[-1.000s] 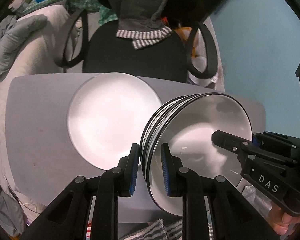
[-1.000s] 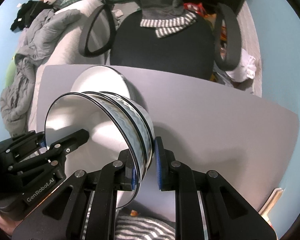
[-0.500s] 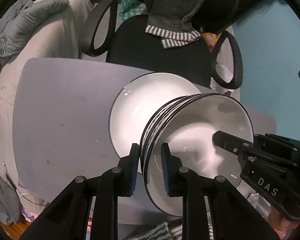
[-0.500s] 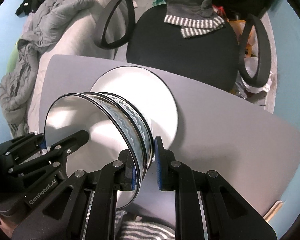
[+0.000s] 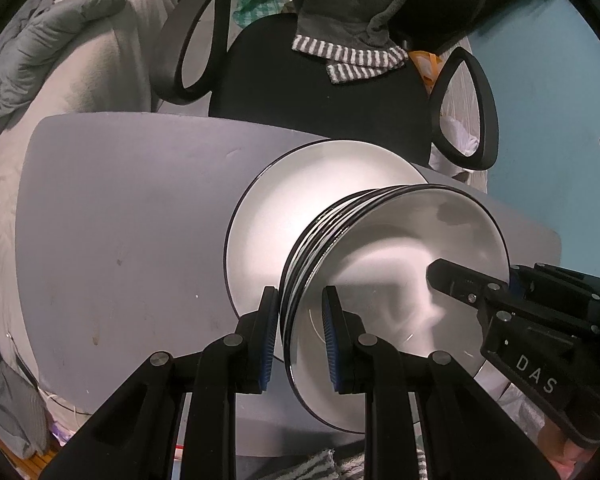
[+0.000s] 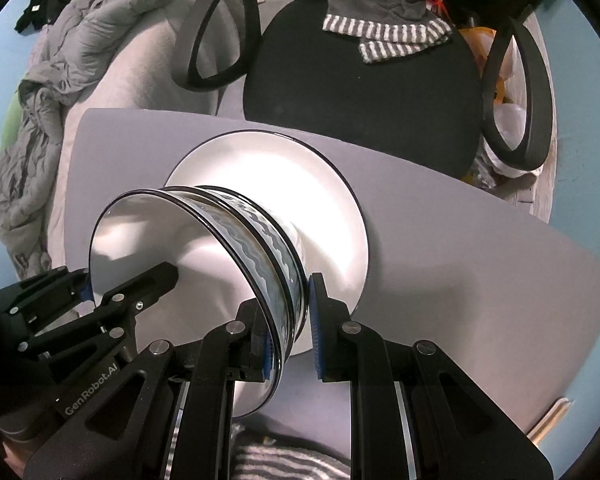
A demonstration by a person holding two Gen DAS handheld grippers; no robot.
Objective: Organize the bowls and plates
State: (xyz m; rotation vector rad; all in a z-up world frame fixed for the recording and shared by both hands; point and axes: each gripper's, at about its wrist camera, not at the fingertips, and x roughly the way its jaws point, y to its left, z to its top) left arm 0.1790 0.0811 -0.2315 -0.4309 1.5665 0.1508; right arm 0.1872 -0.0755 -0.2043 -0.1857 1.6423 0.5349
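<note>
A stack of nested white bowls (image 5: pixel 400 272) with black rims and wavy grey sides (image 6: pixel 268 248) hangs level just above a large white plate (image 5: pixel 320 200) on the grey table (image 5: pixel 120 220). My left gripper (image 5: pixel 300 340) is shut on the stack's left rim, one pad inside and one outside. My right gripper (image 6: pixel 288 336) is shut on the opposite rim. Both point down. The plate (image 6: pixel 300 176) lies directly under the stack, partly hidden by it. Each view shows the other gripper's finger (image 5: pixel 460 284) reaching into the top bowl (image 6: pixel 188 264).
A black office chair (image 5: pixel 320 92) with a grey striped garment over it stands against the table's far edge. Grey bedding (image 5: pixel 80 40) is piled at the far left. A teal wall (image 5: pixel 560 100) is on the right. Bare tabletop (image 6: pixel 460 260) lies on both sides of the plate.
Both grippers carried the bowl stack sideways and down. The plate, earlier off to the left of the stack, now sits under it. Both grips are unchanged.
</note>
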